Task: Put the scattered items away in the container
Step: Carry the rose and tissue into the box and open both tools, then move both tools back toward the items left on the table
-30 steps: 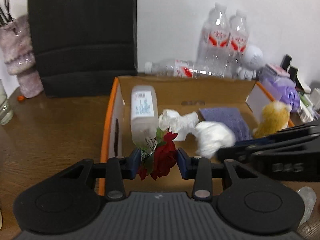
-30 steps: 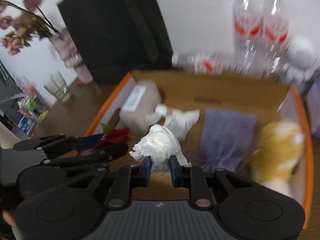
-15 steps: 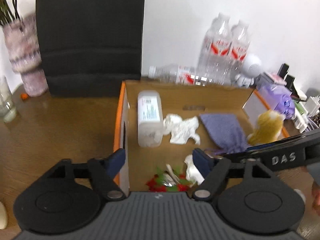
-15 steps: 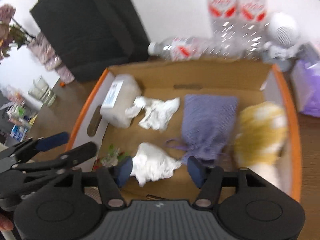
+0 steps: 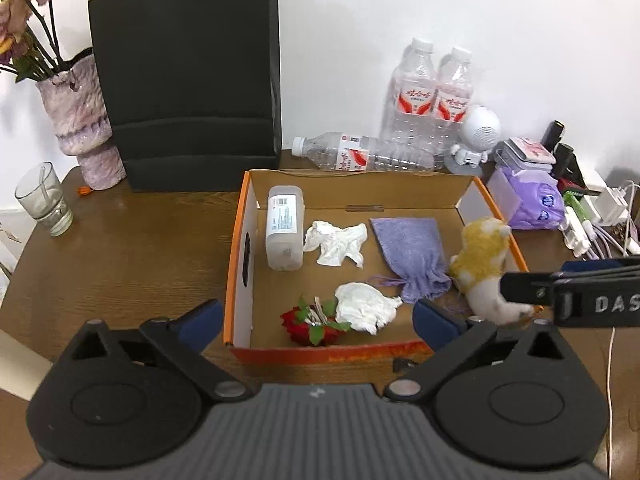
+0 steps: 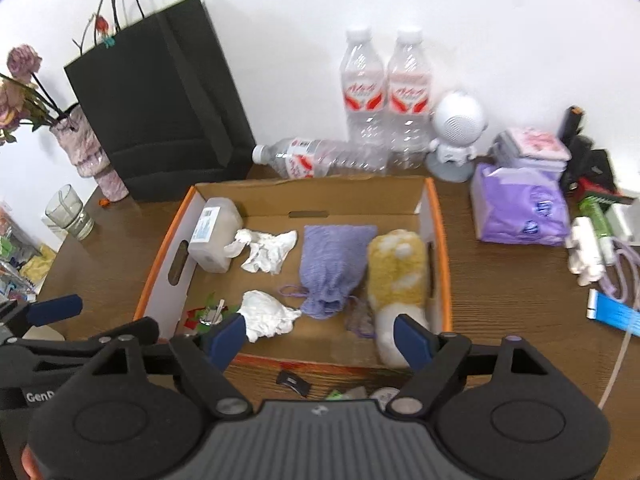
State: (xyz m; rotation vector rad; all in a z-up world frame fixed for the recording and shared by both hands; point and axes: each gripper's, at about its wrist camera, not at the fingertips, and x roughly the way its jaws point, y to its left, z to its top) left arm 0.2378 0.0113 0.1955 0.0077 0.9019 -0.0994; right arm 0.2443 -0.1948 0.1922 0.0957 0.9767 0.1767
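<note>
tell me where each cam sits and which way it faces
Left wrist: on the left claw, near the box's front left, facing the wall; its open fingers and the right claw show.
Right wrist: on the right claw, front centre, same facing; its open fingers and the left claw show.
Shared: box, pouch, bottles.

Black bag (image 5: 188, 76); bottles (image 5: 430, 96) (upright)

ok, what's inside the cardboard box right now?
In the cardboard box: a plastic bottle lying flat, two crumpled tissues, a purple drawstring pouch, a yellow-white plush toy and a red artificial rose. Anything beneath them is covered.
</note>
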